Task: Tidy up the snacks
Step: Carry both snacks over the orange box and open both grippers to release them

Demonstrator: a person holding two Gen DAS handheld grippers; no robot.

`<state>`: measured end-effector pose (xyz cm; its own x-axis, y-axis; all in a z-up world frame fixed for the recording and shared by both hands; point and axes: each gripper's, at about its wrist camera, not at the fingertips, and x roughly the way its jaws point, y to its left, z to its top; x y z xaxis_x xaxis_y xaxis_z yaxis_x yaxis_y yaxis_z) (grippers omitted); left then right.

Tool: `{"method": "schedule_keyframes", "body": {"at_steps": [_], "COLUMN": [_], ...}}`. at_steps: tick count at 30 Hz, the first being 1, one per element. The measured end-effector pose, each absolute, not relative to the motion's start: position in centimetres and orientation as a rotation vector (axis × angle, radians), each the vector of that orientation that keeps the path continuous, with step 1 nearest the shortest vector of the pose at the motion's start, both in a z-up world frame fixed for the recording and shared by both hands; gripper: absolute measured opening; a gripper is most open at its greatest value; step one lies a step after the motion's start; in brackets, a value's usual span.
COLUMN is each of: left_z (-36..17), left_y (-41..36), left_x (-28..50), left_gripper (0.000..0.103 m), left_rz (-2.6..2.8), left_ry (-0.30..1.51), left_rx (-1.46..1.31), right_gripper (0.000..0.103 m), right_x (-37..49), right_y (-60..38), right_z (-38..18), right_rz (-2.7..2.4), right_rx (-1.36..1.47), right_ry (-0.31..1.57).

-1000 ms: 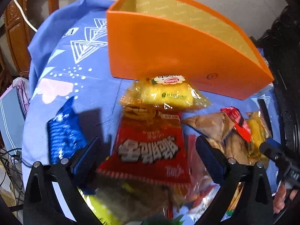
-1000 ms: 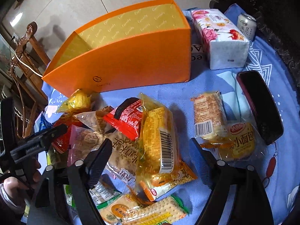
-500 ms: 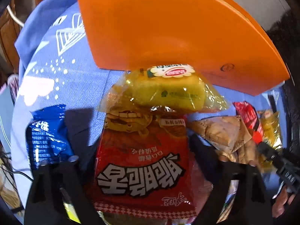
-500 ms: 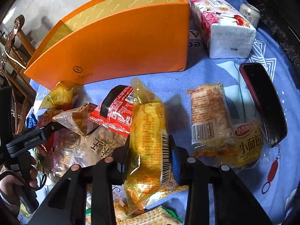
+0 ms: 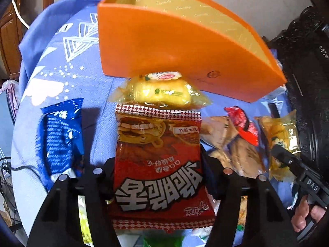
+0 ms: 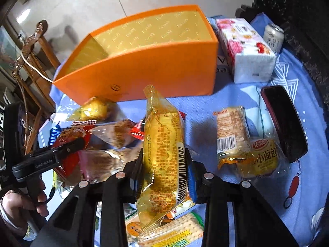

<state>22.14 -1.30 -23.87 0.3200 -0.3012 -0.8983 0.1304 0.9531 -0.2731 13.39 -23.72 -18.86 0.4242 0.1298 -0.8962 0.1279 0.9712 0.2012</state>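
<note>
A red snack bag (image 5: 158, 144) with big white lettering sits between the jaws of my left gripper (image 5: 159, 162). The jaws are closing and the pads press its sides; the bag's checkered top edge is raised off the pile. My right gripper (image 6: 163, 158) is shut on a long yellow bread packet (image 6: 162, 135), held upright above the snack heap. The open orange box (image 5: 164, 47) stands just behind both, its gold lining visible in the right wrist view (image 6: 144, 70). A yellow bun packet (image 5: 160, 92) lies between the red bag and the box.
A blue packet (image 5: 59, 133) lies left of the pile, brown and red packets (image 5: 242, 127) to the right. Two bread packets (image 6: 232, 131), a dark red case (image 6: 283, 123), a tissue pack (image 6: 244, 49) and a can (image 6: 274, 37) lie at right. Crackers (image 6: 174, 232) are below my right fingers.
Both grippers went from wide open to closed on their packets: the left on the red bag, the right on the yellow packet. Each packet now sits raised off the pile.
</note>
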Motion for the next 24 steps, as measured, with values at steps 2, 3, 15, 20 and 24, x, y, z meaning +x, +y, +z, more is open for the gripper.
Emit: {"method": "schedule_keyframes", "body": {"at_steps": [2, 3, 15, 20, 24], "left_z": [-22.9, -22.5, -16.9, -14.3, -12.4], "left_y": [-1.1, -0.8, -0.7, -1.0, -1.2], "left_x": [21.4, 21.1, 17.7, 17.5, 18.3], "left_gripper": [0.063, 0.063, 0.063, 0.063, 0.063], "left_rz": [-0.289, -0.292, -0.343, -0.359, -0.374], "left_ry": [1.194, 1.188, 1.066, 1.001, 0.947], "left_rx": [-0.162, -0.164, -0.154, -0.156, -0.16], "right_gripper": [0.035, 0.035, 0.035, 0.035, 0.035], "right_x": [13.2, 13.0, 11.1, 10.9, 11.9], "right_y": [-23.6, -23.5, -23.4, -23.4, -23.3], "right_z": [-18.4, -18.1, -15.3, -13.4, -11.4], "right_rz": [0.008, 0.011, 0.024, 0.037, 0.051], "right_rx": [0.256, 0.257, 0.296, 0.289, 0.28], "right_ry": [1.128, 1.122, 1.048, 0.997, 0.939]}}
